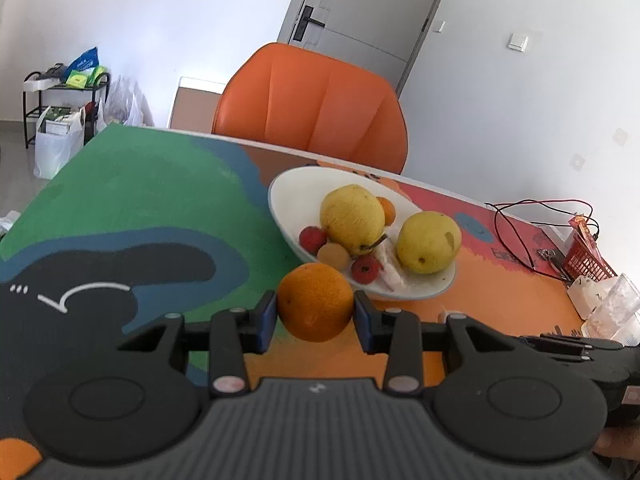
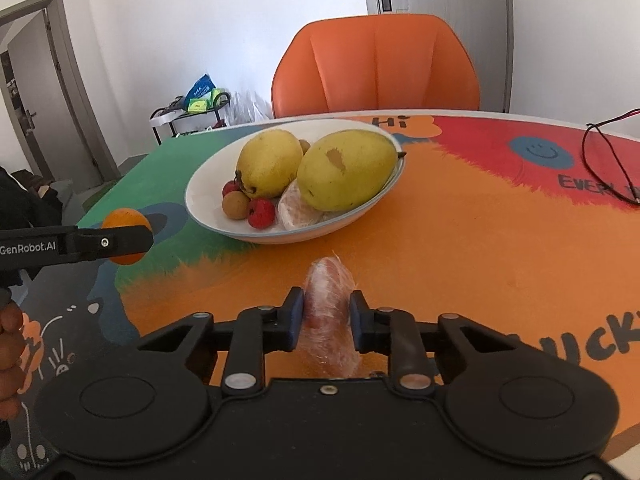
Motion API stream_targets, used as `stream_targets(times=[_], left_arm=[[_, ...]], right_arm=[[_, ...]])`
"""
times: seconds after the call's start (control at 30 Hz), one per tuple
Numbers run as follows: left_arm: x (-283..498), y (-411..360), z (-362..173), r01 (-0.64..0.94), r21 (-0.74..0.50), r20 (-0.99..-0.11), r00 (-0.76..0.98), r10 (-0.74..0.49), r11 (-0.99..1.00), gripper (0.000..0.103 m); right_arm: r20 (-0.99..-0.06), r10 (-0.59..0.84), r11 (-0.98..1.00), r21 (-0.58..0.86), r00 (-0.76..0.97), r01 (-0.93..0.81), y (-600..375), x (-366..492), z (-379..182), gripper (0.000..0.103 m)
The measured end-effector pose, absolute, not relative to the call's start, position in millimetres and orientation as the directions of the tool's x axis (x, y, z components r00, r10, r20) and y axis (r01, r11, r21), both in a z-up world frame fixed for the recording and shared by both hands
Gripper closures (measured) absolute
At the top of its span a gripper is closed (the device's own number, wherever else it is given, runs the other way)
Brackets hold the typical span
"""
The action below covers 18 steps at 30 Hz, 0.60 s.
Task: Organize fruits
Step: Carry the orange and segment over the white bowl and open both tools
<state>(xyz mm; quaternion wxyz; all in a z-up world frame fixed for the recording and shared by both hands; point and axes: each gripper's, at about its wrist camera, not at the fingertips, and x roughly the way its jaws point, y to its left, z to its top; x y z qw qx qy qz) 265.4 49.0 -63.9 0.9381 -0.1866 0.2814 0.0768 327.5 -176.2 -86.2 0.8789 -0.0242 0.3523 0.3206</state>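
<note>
My left gripper [image 1: 315, 312] clamped orange [image 1: 315, 302]; right gripper [image 2: 327, 312] clamped wrapped fruit [image 2: 330, 312]. Bowl [image 1: 280, 212] just ahead, crowded; needed gentle, low release.

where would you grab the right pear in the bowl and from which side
Grip the right pear across its fat middle, coming from above. It lies on its side, stem end over the bowl rim, so its long flanks are exposed on top. The other pear crowds its left side and the wrapped piece sits under it, so a side approach looks blocked. Both grippers are full now.
</note>
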Motion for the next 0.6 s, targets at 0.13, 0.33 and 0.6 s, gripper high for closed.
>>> stream_targets(times=[0.13, 0.33, 0.6], left_arm=[[269, 47, -57, -0.238, -0.297, -0.546, 0.837, 0.04, 0.925, 0.064], [276, 50, -51, -0.231, -0.287, -0.533, 0.845, 0.045, 0.93, 0.064], [298, 52, -42, -0.214, -0.265, -0.519, 0.853, 0.048, 0.94, 0.064]], right_arm=[[-0.622, 0.555, 0.794, 0.198, 0.552, -0.575, -181, 327, -83, 0.082], [-0.594, 0.56, 0.798, 0.2, 0.577, -0.568, -188, 322, -73, 0.082], [-0.551, 0.573, 0.796, 0.198, 0.606, -0.573, -191, 323, -50, 0.082]])
